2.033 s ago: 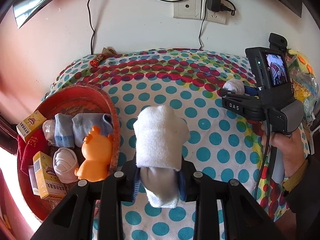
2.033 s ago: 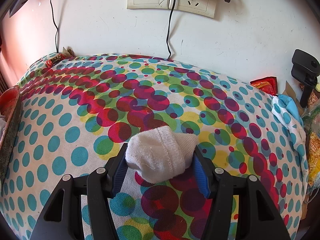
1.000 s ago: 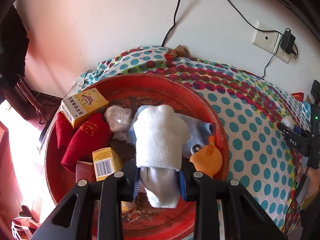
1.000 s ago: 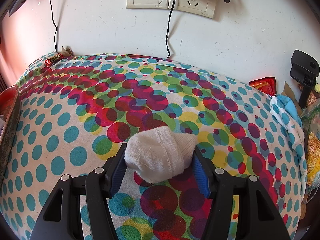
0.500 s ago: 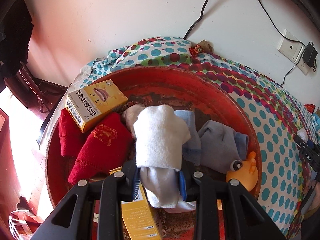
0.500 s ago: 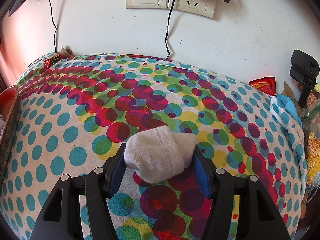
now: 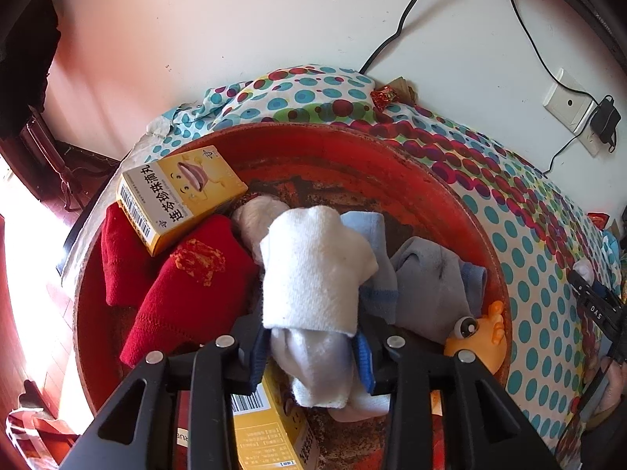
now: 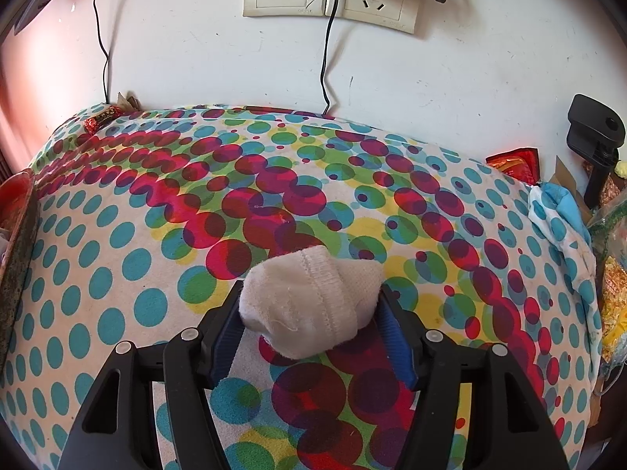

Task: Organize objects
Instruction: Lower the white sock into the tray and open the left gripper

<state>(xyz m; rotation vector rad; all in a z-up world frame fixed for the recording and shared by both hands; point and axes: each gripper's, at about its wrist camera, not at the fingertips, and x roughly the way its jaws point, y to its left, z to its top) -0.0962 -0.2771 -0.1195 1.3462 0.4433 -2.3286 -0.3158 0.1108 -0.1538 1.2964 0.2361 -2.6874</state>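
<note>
My left gripper point(image 7: 311, 346), jaws just easing apart, has a rolled white sock point(image 7: 313, 274) between them over the round red basin point(image 7: 443, 196); my right gripper point(image 8: 311, 329), jaws also just easing apart, still clasps a cream rolled sock point(image 8: 309, 301).

So the whole setup sits on a table point(image 8: 129, 258) covered in a white cloth with loud teal, red, green and yellow dots, pushed right up against a white wall. A big round red basin point(image 7: 450, 196) rests on its left end, rim close to the edge. A small red candy wrapper point(image 8: 101, 117) lies at the back left by the wall, and another red-and-yellow snack packet point(image 8: 517, 164) sits at the back right. More crinkly packets point(image 8: 611, 286) are piled along the right edge.
</note>
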